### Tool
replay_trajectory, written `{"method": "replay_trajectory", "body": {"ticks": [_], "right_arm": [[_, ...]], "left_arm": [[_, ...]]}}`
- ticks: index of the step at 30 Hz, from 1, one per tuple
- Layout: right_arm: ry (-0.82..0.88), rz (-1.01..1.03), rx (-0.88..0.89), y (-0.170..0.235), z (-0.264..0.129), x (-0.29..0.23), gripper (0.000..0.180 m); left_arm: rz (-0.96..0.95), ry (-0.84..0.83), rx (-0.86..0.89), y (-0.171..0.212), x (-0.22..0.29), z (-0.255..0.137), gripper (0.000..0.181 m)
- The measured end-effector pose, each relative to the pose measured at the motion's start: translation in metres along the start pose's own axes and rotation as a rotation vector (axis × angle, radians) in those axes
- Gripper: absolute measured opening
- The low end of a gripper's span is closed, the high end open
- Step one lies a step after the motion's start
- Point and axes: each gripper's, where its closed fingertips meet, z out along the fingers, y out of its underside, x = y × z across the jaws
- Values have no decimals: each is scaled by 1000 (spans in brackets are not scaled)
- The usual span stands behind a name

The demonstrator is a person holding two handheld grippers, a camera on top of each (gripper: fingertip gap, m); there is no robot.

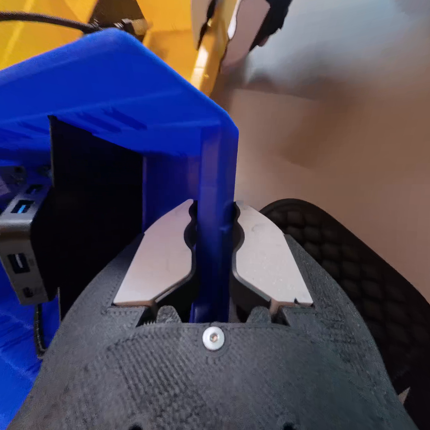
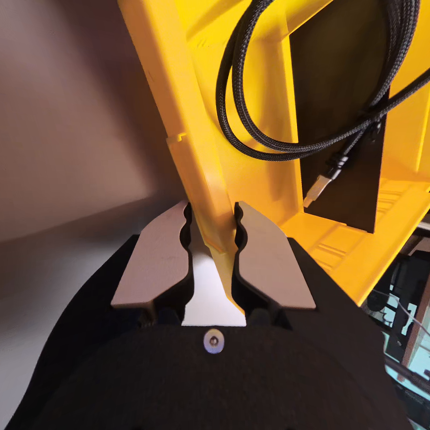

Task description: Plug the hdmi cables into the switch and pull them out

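In the left wrist view my left gripper (image 1: pixel 214 207) is shut on the rim of a blue plastic bin (image 1: pixel 116 93). A grey switch box (image 1: pixel 18 251) with several ports lies inside the bin at the far left, beside a black divider (image 1: pixel 93 197). In the right wrist view my right gripper (image 2: pixel 213 209) is shut on the rim of a yellow bin (image 2: pixel 197 116). A black braided cable (image 2: pixel 242 116) lies coiled in the yellow bin, its metal plug (image 2: pixel 318 186) resting on a black divider (image 2: pixel 337 116).
The yellow bin (image 1: pixel 35 39) with a cable (image 1: pixel 46 21) shows behind the blue one in the left wrist view. A black quilted object (image 1: pixel 337 267) lies right of the left gripper on a tan surface (image 1: pixel 325 151). Dark equipment (image 2: pixel 407 314) sits at the right edge of the right wrist view.
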Motion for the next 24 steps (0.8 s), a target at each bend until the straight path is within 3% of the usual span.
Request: {"method": "replay_trajectory", "body": {"ticks": [4,14,17,24], "right_arm": [[12,33,-16,21,-14,-9,35],[49,88,-58,48,-39,-31,34],[52,109,-57,68,-51,-38,34],[84,171,-84,119,-84,-59,36]], "left_arm": [[21,-50,93,-19,-5,-21,30],[-169,-93,450,-76,-26,-54,29],[-180,-118,448,-77,-38,-50,29],[-96,-127,251,-60,-41,-3,30]]}}
